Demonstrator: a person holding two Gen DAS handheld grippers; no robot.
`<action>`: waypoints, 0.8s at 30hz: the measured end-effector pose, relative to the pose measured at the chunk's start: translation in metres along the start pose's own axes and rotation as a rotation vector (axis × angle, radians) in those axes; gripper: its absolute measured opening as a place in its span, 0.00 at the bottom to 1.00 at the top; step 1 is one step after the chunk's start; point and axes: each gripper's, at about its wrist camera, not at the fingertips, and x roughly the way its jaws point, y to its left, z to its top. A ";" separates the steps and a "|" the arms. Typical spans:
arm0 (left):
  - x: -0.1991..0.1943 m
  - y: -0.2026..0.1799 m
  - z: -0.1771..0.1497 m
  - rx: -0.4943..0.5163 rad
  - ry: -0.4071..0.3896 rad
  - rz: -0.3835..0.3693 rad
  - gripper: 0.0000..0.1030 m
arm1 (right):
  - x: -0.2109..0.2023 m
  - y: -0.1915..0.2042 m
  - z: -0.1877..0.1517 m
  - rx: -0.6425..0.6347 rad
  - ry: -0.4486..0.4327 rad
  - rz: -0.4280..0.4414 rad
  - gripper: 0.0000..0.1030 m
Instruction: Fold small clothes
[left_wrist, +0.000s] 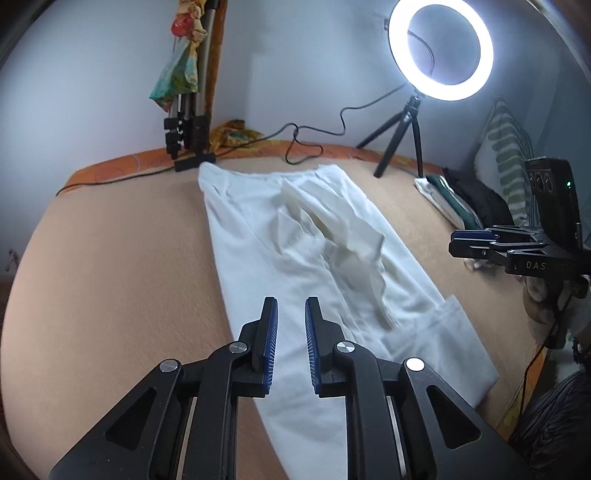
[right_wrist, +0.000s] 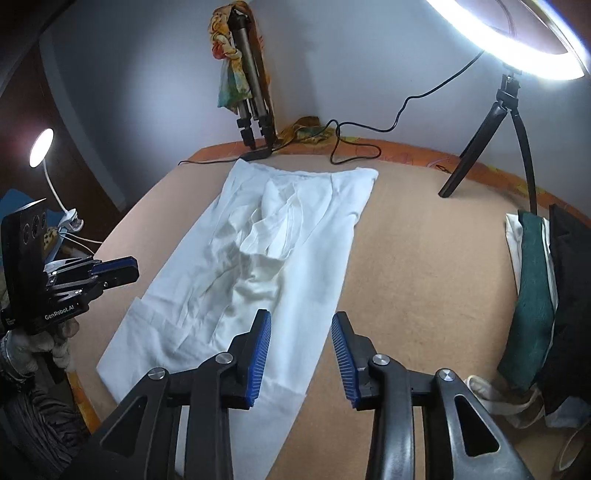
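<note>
A white garment (left_wrist: 295, 258) lies long and narrow on the tan surface, its sides folded inward, with a rumpled sleeve (left_wrist: 343, 229) bunched on top at the middle. It also shows in the right wrist view (right_wrist: 258, 258). My left gripper (left_wrist: 291, 314) is open and empty, hovering above the garment's near end. My right gripper (right_wrist: 301, 325) is open and empty, above the garment's near right edge. The right gripper shows from the side in the left wrist view (left_wrist: 456, 242), and the left gripper in the right wrist view (right_wrist: 135, 269).
A lit ring light (left_wrist: 441, 50) on a small tripod and a folded tripod (left_wrist: 192, 122) with a cable stand at the far edge. A stack of folded dark and green clothes (right_wrist: 543, 295) lies at the right. A desk lamp (right_wrist: 40, 147) stands at the left.
</note>
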 end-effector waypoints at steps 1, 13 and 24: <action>0.000 0.005 0.005 0.006 0.000 0.001 0.31 | 0.002 -0.005 0.005 0.002 -0.010 0.004 0.36; 0.065 0.086 0.068 -0.137 0.044 -0.065 0.42 | 0.086 -0.074 0.079 0.170 0.069 0.091 0.36; 0.144 0.130 0.098 -0.126 0.084 -0.080 0.42 | 0.144 -0.099 0.112 0.178 0.061 0.136 0.30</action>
